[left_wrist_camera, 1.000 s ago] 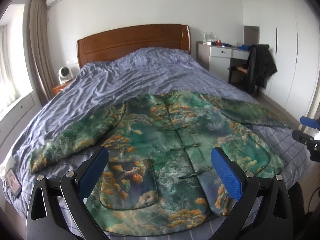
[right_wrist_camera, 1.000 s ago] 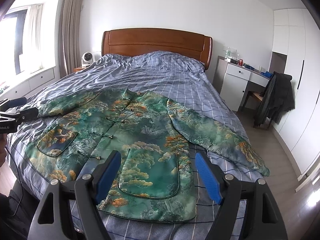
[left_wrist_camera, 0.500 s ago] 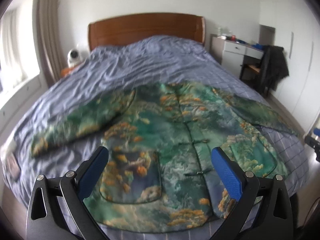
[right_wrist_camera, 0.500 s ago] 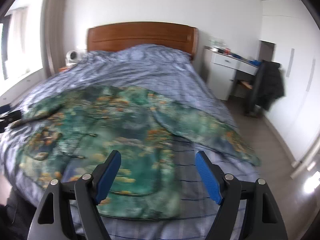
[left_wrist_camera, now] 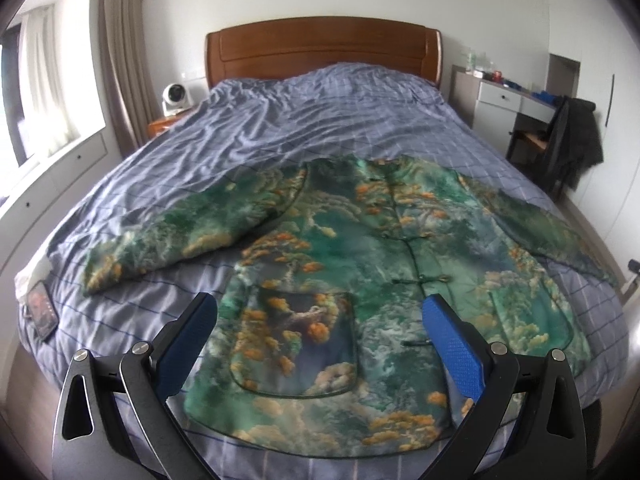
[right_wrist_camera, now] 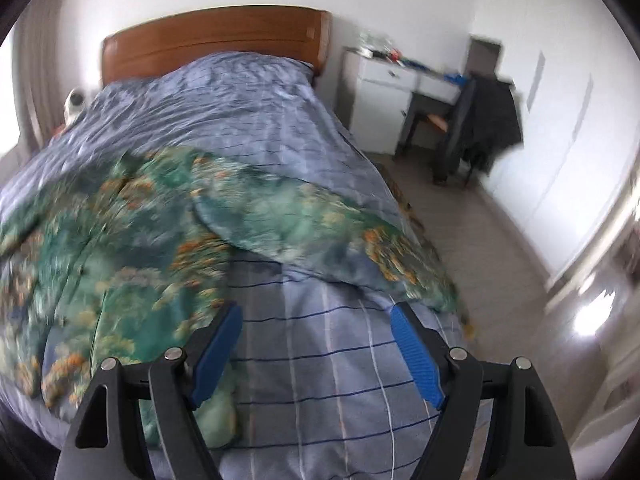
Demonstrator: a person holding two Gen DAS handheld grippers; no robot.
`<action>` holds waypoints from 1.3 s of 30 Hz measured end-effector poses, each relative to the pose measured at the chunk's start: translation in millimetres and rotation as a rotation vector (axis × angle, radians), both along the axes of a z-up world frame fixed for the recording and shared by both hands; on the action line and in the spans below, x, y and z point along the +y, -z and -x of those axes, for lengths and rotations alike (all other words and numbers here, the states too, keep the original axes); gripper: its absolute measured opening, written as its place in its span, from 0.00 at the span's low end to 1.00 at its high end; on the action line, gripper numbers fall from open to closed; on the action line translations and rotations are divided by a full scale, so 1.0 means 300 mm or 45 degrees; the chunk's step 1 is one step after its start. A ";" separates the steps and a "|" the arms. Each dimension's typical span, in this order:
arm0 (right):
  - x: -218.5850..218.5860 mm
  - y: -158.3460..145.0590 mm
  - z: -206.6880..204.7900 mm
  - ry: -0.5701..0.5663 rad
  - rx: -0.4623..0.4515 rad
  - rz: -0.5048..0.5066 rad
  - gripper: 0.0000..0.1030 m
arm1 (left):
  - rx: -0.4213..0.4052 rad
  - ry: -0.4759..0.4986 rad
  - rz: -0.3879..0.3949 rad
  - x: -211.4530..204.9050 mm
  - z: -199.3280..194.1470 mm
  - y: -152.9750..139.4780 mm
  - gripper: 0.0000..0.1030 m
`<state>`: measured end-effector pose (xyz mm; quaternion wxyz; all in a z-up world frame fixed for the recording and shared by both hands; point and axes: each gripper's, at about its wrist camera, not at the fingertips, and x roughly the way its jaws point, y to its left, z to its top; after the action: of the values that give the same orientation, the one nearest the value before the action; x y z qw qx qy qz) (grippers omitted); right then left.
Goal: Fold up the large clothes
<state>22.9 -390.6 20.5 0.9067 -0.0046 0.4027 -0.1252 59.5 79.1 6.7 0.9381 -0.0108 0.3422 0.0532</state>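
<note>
Two open tools above jacket [left_wrist_camera: 360, 264]

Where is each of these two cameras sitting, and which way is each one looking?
Left wrist view: sits on the left gripper, looking down its open blue fingers over the spread green jacket toward the headboard.
Right wrist view: sits on the right gripper, its fingers open too, aimed at the jacket's sleeve and the bed's edge; picture blurred.
Shared: jacket, bed, headboard, white desk. No hand or sleeve of the person shows.
</note>
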 end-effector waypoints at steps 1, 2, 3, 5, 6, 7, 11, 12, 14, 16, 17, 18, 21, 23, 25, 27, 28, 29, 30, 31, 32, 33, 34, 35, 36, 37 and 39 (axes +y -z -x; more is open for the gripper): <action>-0.060 0.009 0.001 0.042 -0.016 -0.067 0.76 | 0.000 -0.008 -0.005 0.007 0.002 0.001 0.99; -0.124 0.021 0.005 0.093 -0.031 -0.132 0.76 | 0.003 -0.019 -0.013 0.015 0.003 0.006 0.99; -0.189 0.037 0.010 0.146 -0.043 -0.197 0.76 | 0.009 -0.026 -0.017 0.021 0.004 0.011 0.99; -0.314 0.081 0.021 0.242 -0.066 -0.343 0.76 | 0.035 -0.039 -0.019 0.032 -0.001 0.029 0.99; -0.373 0.111 0.026 0.283 -0.075 -0.426 0.76 | 0.045 -0.043 -0.019 0.034 -0.002 0.036 0.99; -0.416 0.140 0.027 0.319 -0.083 -0.501 0.76 | 0.056 -0.047 -0.017 0.037 -0.006 0.043 0.99; -0.583 0.290 0.009 0.438 -0.150 -0.940 0.76 | 0.067 -0.053 -0.013 0.036 -0.006 0.046 0.99; -0.602 0.321 -0.002 0.459 -0.164 -1.015 0.76 | 0.063 -0.052 -0.017 0.034 -0.004 0.042 0.99; -0.650 0.397 -0.045 0.522 -0.192 -1.168 0.76 | 0.055 -0.051 -0.031 0.029 0.000 0.033 0.99; -0.680 0.459 -0.089 0.592 -0.234 -1.259 0.76 | 0.050 -0.053 -0.044 0.028 0.004 0.028 0.99; -0.692 0.486 -0.108 0.622 -0.253 -1.296 0.76 | 0.051 -0.056 -0.048 0.029 0.006 0.026 0.99; -0.707 0.518 -0.127 0.684 -0.275 -1.321 0.76 | 0.052 -0.060 -0.050 0.032 0.009 0.025 0.99; -0.727 0.573 -0.141 0.855 -0.355 -1.346 0.72 | 0.057 -0.078 -0.049 0.048 0.020 0.027 0.99; -0.726 0.570 -0.155 0.888 -0.387 -1.301 0.40 | 0.065 -0.092 -0.049 0.060 0.024 0.035 0.99; -0.717 0.548 -0.184 0.881 -0.359 -1.184 0.09 | 0.079 -0.106 -0.045 0.074 0.026 0.049 0.99; -0.661 0.465 -0.211 0.812 -0.381 -1.014 0.09 | 0.090 -0.118 -0.037 0.088 0.027 0.063 0.99; -0.633 0.425 -0.217 0.767 -0.401 -0.950 0.09 | 0.093 -0.122 -0.034 0.091 0.028 0.068 0.99; -0.582 0.358 -0.227 0.679 -0.433 -0.857 0.09 | 0.099 -0.125 -0.030 0.093 0.025 0.077 0.99; -0.509 0.275 -0.241 0.560 -0.460 -0.738 0.09 | 0.104 -0.126 -0.027 0.094 0.021 0.084 0.99; -0.441 0.208 -0.247 0.454 -0.481 -0.642 0.09 | 0.111 -0.124 -0.023 0.091 0.015 0.092 0.99; -0.368 0.148 -0.254 0.346 -0.503 -0.553 0.09 | 0.116 -0.121 -0.020 0.087 0.011 0.097 0.99; -0.276 0.086 -0.259 0.224 -0.522 -0.454 0.09 | 0.120 -0.114 -0.014 0.081 0.005 0.103 0.99; -0.200 0.043 -0.261 0.128 -0.533 -0.380 0.09 | 0.119 -0.107 -0.010 0.073 0.003 0.106 0.99; -0.089 -0.004 -0.263 -0.002 -0.545 -0.290 0.09 | 0.116 -0.098 -0.007 0.065 0.001 0.106 0.99; -0.004 -0.030 -0.261 -0.094 -0.549 -0.224 0.09 | 0.113 -0.085 -0.005 0.054 0.001 0.107 0.99; 0.053 -0.049 -0.267 -0.155 -0.549 -0.177 0.09 | 0.111 -0.075 -0.004 0.046 0.002 0.106 0.99; 0.217 -0.058 -0.289 -0.315 -0.528 -0.068 0.09 | 0.104 -0.049 -0.004 0.030 0.007 0.104 0.99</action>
<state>109.6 -325.4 37.8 0.9783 -0.0042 0.2073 -0.0009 57.4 88.1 -24.6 0.9222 -0.0138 0.3797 0.0722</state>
